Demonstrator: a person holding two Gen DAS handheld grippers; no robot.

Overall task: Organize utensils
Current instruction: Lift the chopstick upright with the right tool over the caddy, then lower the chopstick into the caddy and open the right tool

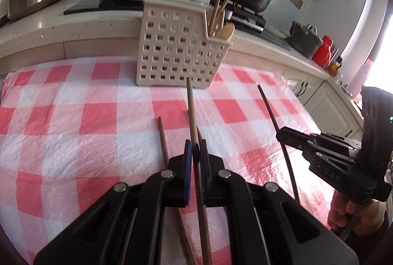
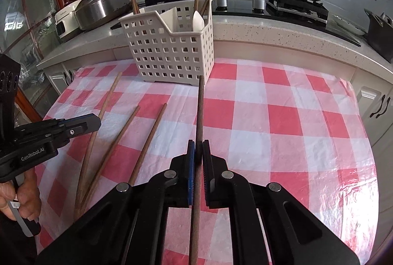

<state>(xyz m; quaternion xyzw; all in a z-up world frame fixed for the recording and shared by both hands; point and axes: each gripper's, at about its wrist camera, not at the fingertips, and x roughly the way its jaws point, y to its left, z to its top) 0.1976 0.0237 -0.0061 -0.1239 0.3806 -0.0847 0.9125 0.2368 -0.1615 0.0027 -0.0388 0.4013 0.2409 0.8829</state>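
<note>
We are clenching our left gripper (image 1: 195, 146) on a light chopstick (image 1: 191, 103) and our right gripper (image 2: 198, 146) on a dark chopstick (image 2: 199, 108), both pointing beyond the fingertips toward the caddy (image 2: 172, 49).

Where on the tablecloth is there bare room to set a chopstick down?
Free: the checked tablecloth right of the right gripper and its held chopstick, out to the cloth's far edge. Crowded: left of it, where loose chopsticks lie near the left gripper, and around the white utensil basket.

Chopsticks (image 2: 115, 139) on tablecloth (image 2: 282, 117) before basket (image 2: 172, 54)
</note>
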